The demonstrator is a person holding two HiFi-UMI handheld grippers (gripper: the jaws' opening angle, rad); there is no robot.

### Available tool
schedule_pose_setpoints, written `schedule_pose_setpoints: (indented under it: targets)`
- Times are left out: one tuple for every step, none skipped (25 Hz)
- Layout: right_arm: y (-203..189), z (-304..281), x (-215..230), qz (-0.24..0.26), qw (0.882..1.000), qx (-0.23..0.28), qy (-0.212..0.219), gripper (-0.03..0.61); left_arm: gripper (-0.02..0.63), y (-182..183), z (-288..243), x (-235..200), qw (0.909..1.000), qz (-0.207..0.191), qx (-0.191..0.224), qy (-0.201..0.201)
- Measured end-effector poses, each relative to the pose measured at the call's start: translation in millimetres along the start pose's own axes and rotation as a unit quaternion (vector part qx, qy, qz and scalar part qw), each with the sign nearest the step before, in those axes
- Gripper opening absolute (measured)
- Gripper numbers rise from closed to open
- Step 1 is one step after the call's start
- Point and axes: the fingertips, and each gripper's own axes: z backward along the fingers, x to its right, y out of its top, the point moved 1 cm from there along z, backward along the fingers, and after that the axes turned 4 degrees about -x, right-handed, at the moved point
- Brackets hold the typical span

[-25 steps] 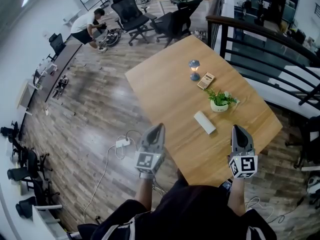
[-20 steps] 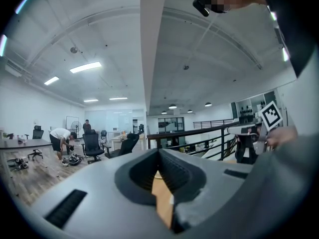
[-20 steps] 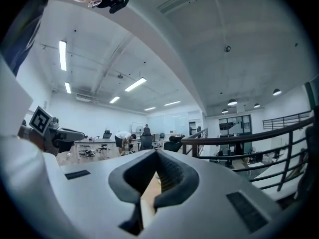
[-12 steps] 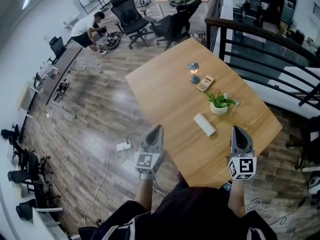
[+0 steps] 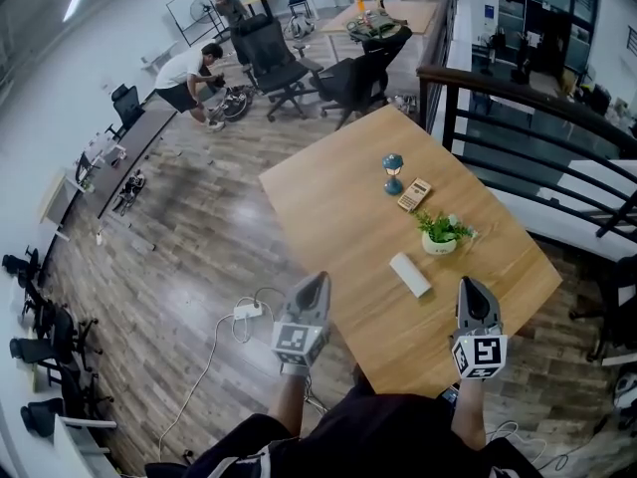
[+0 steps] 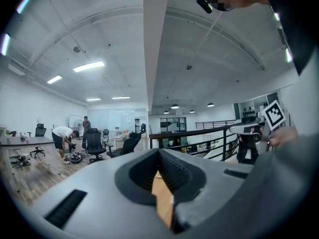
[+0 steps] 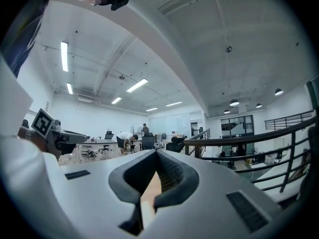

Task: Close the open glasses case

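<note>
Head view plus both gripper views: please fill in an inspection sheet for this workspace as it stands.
Surface: wooden table, far-left part bare.
Job's things: white glasses case on the table, apart from both grippers; too small to tell if its lid is open.
Clutter: potted plant, small lamp and a tan calculator-like item, all beyond the case.
Grippers: left gripper and right gripper by the table's near edge, jaws together, nothing between them.
Cables: white power strip with its cable on the floor left of the table.
Surroundings: black railing at right; office chairs and a crouching person beyond.
</note>
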Motion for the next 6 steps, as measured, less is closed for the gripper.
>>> schedule_pose_setpoints:
  targets:
    - [1.3, 0.2, -0.4, 0.0, 1.0, 0.002, 0.0, 0.012, 0.0, 0.1, -0.1, -0.1, 1.0, 0.0, 0.0, -0.001]
    - [2.7, 0.2, -0.4, 0.001, 1.0, 0.004, 0.0, 0.012, 0.0, 0.7, -0.7, -0.4, 1.0, 0.0, 0.001, -0.002]
    - [4.3, -0.1, -0.2, 0.003, 1.0, 0.007, 0.0, 0.012, 0.0, 1.7, -1.4, -0.8, 1.0, 0.0, 0.003, -0.002]
    - [5.7, -0.6, -0.1, 0.004, 1.0, 0.011, 0.0, 0.012, 0.0, 2.9, -1.9, -1.3, 1.0, 0.0, 0.005, -0.001]
    - [7.0, -1.2, -0.2, 0.004, 1.0, 0.013, 0.0, 0.012, 0.0, 4.1, -2.2, -1.9, 1.0, -0.001, 0.007, -0.001]
    - [8.3, -1.9, -0.2, 0.005, 1.0, 0.016, 0.0, 0.012, 0.0, 5.2, -2.4, -2.6, 1.0, -0.001, 0.009, 0.001]
